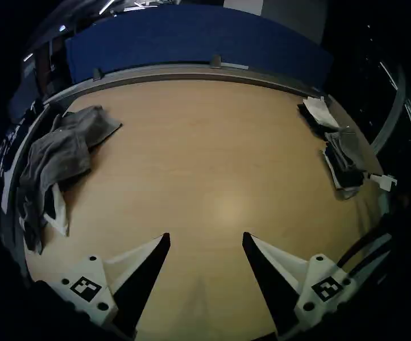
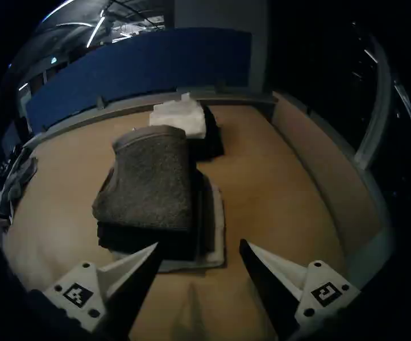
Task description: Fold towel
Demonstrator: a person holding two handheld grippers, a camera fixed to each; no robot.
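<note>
Wood table (image 2: 273, 187), stacked folded towels (image 2: 148, 187)

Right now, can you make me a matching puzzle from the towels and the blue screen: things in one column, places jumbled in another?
1 folded dark grey towel
2 folded white towel
3 heap of grey towels
4 blue partition panel

a upright behind the wooden table
b atop a stack
c crumpled, unfolded
d at the table's far edge

Pairs: 1-b, 2-d, 3-c, 4-a

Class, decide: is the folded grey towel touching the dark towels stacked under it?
Touching. The right gripper view shows the grey towel lying flat on the dark towels, no gap between them.
</note>
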